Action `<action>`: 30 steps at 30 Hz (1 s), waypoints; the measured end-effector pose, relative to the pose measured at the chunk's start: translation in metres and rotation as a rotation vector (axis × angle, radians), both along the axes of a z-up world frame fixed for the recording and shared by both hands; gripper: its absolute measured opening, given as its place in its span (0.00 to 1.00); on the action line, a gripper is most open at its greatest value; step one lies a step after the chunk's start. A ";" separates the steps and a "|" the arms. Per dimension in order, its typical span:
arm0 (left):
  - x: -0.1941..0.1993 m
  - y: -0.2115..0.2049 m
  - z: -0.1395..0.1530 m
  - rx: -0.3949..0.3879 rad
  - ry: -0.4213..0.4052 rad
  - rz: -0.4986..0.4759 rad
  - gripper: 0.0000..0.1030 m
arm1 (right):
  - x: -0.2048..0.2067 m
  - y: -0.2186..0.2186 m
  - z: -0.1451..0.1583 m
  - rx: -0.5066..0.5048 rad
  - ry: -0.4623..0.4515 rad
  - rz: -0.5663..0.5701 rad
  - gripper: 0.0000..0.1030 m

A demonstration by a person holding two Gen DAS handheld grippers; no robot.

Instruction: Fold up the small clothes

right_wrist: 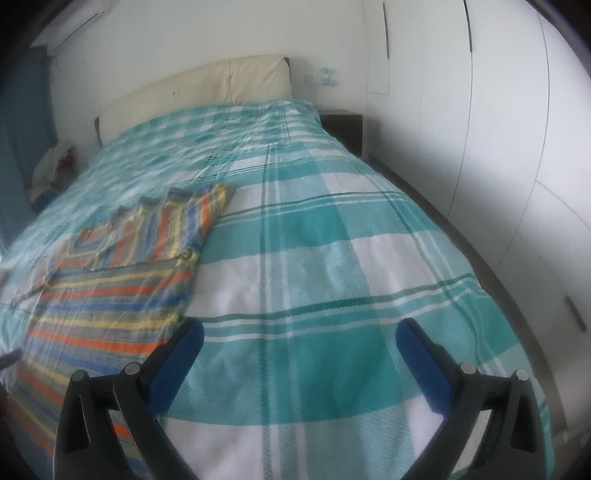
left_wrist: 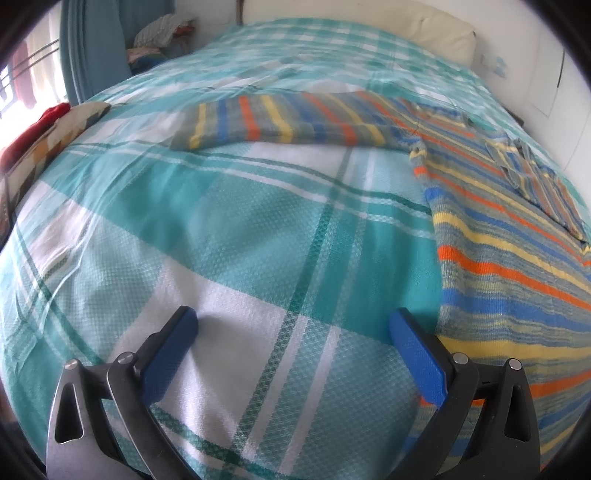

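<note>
- While I hold both tools low over it, the bed (left_wrist: 229,229) fills each view, spread with a teal and white plaid cover (right_wrist: 332,258) that runs up to a cream headboard (right_wrist: 229,81).
- On the right wrist view I see a white wardrobe (right_wrist: 498,147) along the bed's far side, with a dark nightstand (right_wrist: 343,125) beside the headboard.
- The striped shirt (left_wrist: 509,266) lies flat on the cover, banded in blue, orange, yellow and grey; 1 sleeve (left_wrist: 288,122) stretches out sideways across the bed, and the collar end (left_wrist: 524,162) points toward the headboard.
- In the right view the same shirt (right_wrist: 110,295) sits left of my tool, its other sleeve folded over the chest.
- My left gripper (left_wrist: 293,325) has its 2 blue fingers (left_wrist: 170,354) spread wide and holding nothing; its right finger hangs at the shirt's edge, but I cannot tell if it touches.
- My right gripper (right_wrist: 299,339) is equally wide and empty, its left finger (right_wrist: 177,358) by the shirt's hem side.
- A small pile of clothes (left_wrist: 162,31) sits by a blue curtain beyond the bed.
</note>
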State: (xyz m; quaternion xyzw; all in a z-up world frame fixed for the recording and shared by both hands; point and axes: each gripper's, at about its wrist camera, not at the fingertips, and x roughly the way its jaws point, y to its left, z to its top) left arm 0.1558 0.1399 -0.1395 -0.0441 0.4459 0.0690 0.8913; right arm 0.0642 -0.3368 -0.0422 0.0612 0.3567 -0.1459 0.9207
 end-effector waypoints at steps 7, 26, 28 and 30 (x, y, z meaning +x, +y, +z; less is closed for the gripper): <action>0.000 -0.001 -0.001 0.002 0.000 0.000 1.00 | -0.001 -0.008 -0.042 -0.013 0.076 -0.059 0.99; 0.040 0.125 0.090 -0.449 -0.102 -0.015 0.99 | 0.005 -0.012 -0.060 0.006 0.112 -0.075 1.00; 0.075 0.143 0.090 -0.415 -0.070 0.006 0.98 | 0.005 -0.012 -0.060 -0.001 0.114 -0.076 1.00; 0.111 0.151 0.082 -0.368 -0.016 -0.013 0.97 | 0.005 -0.012 -0.060 -0.001 0.114 -0.076 1.00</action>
